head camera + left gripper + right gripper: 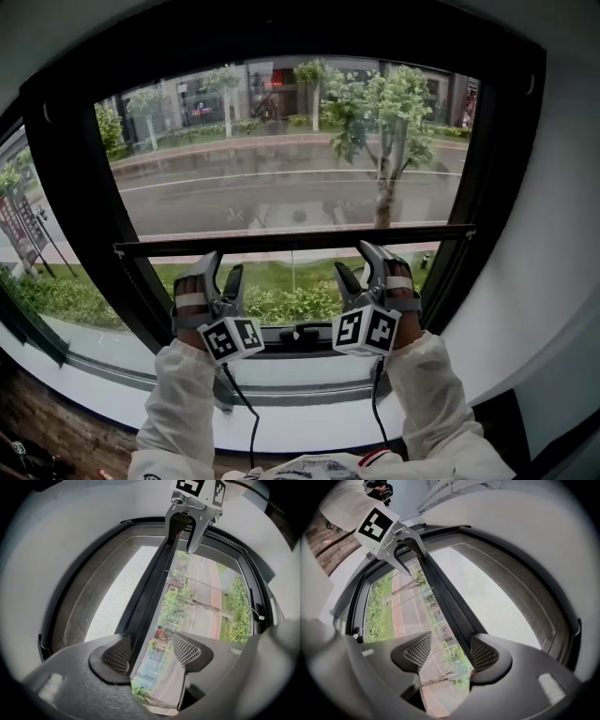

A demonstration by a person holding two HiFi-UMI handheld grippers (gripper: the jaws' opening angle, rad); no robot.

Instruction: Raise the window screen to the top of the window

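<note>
A white window sill [309, 422] runs under a black window frame [506, 187]. A small black latch [298, 334] sits at the middle of the frame's bottom edge. The frame carries the window screen: its dark bar [291, 240] spans from the left edge to the right edge about halfway up, level, with the mesh [281, 141] above it and clear glass below.

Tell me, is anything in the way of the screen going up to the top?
Nothing visible is. The frame looks clear above the screen bar to the top. The left gripper and right gripper are right at the bar.
</note>
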